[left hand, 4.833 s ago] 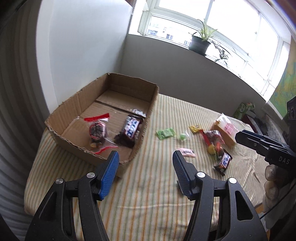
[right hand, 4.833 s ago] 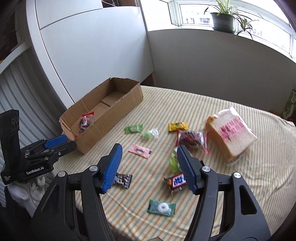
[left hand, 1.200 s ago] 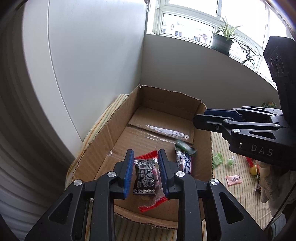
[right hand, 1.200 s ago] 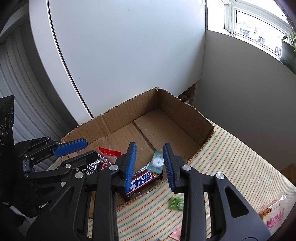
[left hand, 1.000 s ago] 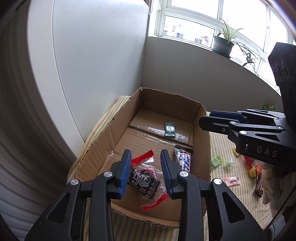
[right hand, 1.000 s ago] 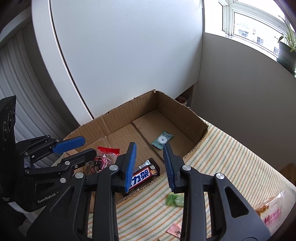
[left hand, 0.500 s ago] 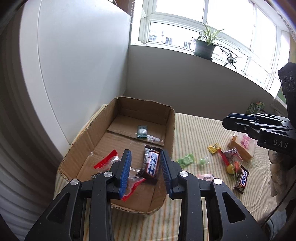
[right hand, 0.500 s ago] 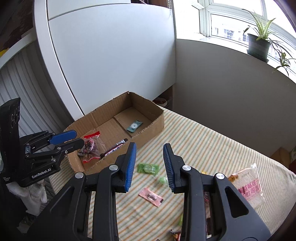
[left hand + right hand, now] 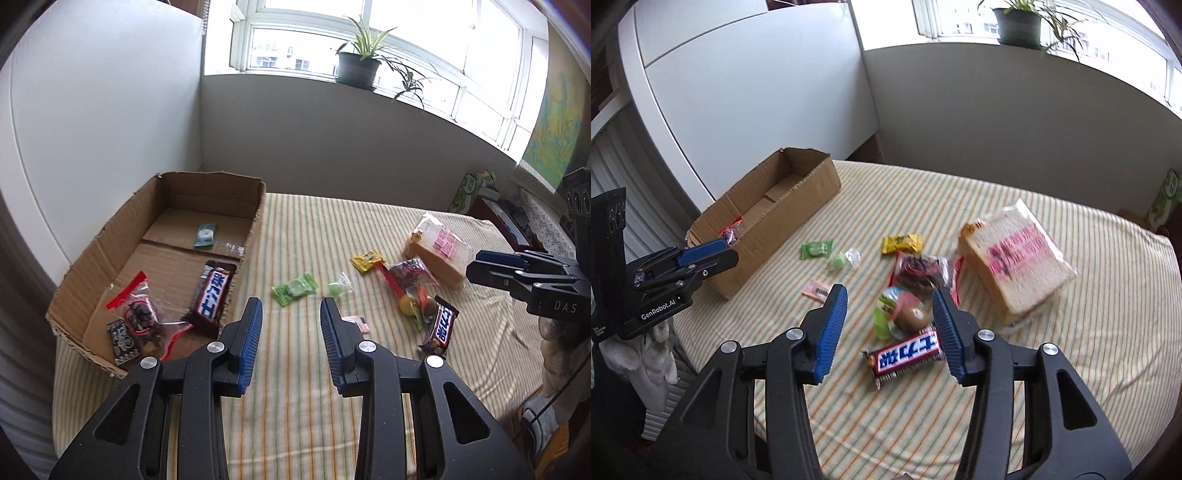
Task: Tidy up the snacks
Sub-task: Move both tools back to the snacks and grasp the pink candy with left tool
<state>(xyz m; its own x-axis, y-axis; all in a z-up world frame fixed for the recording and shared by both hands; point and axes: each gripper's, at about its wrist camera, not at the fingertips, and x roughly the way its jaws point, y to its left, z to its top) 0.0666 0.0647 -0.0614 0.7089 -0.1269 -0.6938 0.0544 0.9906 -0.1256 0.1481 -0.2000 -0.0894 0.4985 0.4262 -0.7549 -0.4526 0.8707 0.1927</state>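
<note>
Left tool [image 9: 291,317]: angled downward, blue pads [image 9: 251,334] parted with nothing between them. Right tool [image 9: 889,325]: angled downward, jaws opening, nothing gripped between its pads [image 9: 831,328]. Each tool appears at the edge of the other's view, carried by a light-gloved hand [image 9: 659,347].

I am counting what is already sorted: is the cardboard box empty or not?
Not empty. The cardboard box holds a chocolate bar, a small green packet, a clear bag with red edges and a small black packet.
</note>
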